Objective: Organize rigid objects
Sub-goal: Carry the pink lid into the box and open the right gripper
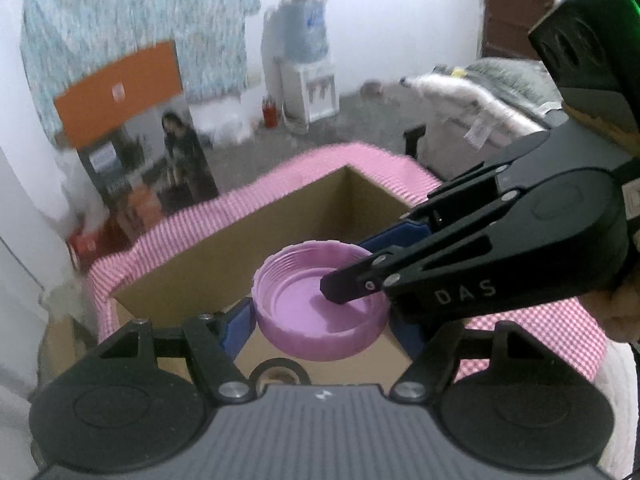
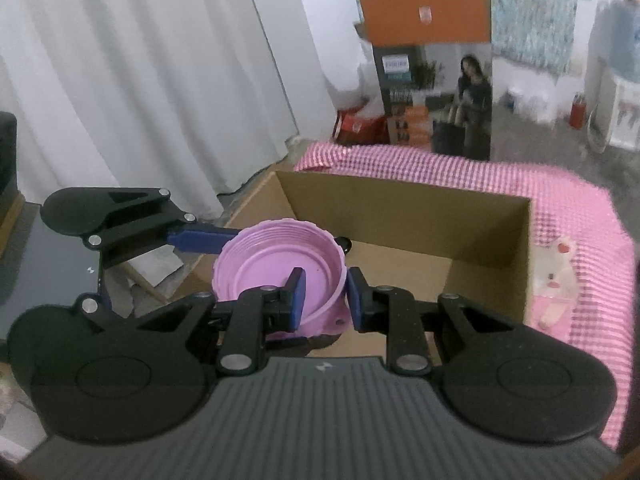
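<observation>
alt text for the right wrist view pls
Both grippers hold a pink threaded lid above an open cardboard box: the right gripper pinches its near rim, the left gripper spans it from the left. The box sits on a pink checked cloth.

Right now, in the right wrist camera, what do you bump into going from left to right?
White curtain → left gripper → purple lid → cardboard box → pink checked cloth.
</observation>
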The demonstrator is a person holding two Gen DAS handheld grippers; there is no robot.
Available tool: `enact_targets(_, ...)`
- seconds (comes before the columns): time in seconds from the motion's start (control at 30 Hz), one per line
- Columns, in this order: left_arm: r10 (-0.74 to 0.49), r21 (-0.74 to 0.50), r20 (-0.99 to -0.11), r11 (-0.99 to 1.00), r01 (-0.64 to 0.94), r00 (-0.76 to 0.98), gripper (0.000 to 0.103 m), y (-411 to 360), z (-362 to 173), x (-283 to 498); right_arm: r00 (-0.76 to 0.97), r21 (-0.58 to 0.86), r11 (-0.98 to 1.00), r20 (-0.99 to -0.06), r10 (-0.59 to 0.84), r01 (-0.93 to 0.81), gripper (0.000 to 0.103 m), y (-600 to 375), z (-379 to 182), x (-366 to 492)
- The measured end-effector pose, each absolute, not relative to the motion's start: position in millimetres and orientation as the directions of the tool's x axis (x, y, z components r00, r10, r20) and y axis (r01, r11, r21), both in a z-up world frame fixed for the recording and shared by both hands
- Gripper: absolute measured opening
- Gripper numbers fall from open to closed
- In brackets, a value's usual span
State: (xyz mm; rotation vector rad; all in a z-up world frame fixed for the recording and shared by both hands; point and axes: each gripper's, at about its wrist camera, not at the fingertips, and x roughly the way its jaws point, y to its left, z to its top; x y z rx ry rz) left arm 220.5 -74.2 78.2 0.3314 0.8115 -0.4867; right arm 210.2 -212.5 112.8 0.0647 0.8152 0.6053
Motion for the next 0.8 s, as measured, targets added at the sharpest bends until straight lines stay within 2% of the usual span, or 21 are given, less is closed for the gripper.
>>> enact_targets(0.33,-0.214,-0.019,-0.904,0.885,0.466,0.369,0.074,-57.6,18.6,314.8,0.355,0.364,0.819,-0.768,0.534,-0.443,0.021,-188.3,49.2,303.7)
enact_targets(0.8,-0.127,-0.001,-0.957,0.900,0.436,0.259,0.074,-63.5,-31.1,360.3,0.251,0.406,0.832,-0.821,0.514,-0.378,0.023,-171.6,-18.4,365.0)
